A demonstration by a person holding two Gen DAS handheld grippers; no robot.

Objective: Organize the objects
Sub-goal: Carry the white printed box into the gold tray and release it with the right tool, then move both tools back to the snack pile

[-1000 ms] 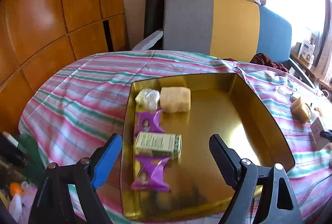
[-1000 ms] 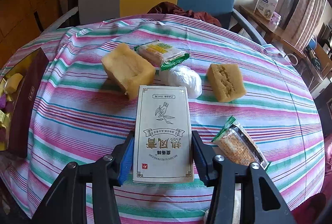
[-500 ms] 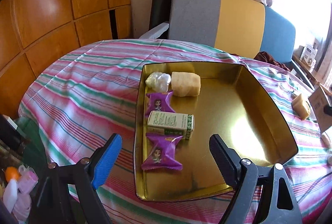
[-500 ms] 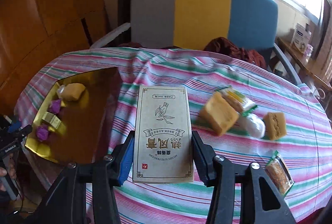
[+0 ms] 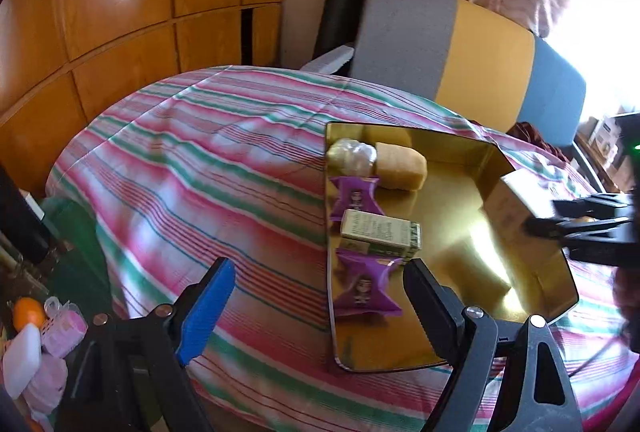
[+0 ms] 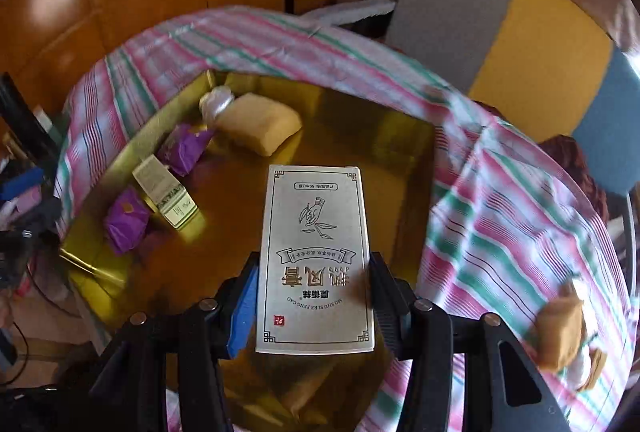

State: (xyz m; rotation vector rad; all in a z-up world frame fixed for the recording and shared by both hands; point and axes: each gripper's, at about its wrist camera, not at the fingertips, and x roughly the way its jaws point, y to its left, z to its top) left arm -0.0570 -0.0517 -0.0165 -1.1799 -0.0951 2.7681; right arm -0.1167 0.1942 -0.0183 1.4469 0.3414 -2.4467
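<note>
the round surface (image 5: pixel 224 167), draped in a striped cloth, is seen filling both views. on it the gold tray (image 6: pixel 360 119) is set, its left side lined with a white wrapped ball (image 5: pixel 352 156), a pale cake (image 5: pixel 400 167), two purple sweets (image 5: pixel 366 290) and a small green-edged box (image 5: pixel 380 234). the right half of the tray floor is seen bare.

the tall printed box (image 6: pixel 316 260) is grasped by the right gripper (image 6: pixel 312 296), its pads pressed on the box's long sides near the bottom end, and it is held above the tray's open floor, not yet set down. in the left view the same box is glimpsed, blurred, over the tray's right wall.

the left gripper (image 5: pixel 316 312) is held wide apart and empty, low over the tray's near left corner, with one purple sweet showing between its fingers.

risk is judged as follows: the box is pinched near one end only, so it could be swung or slipped in the pads; if lowered too far right, the tray wall could be clipped; if released tilted, it could be toppled onto the small box and sweets.
</note>
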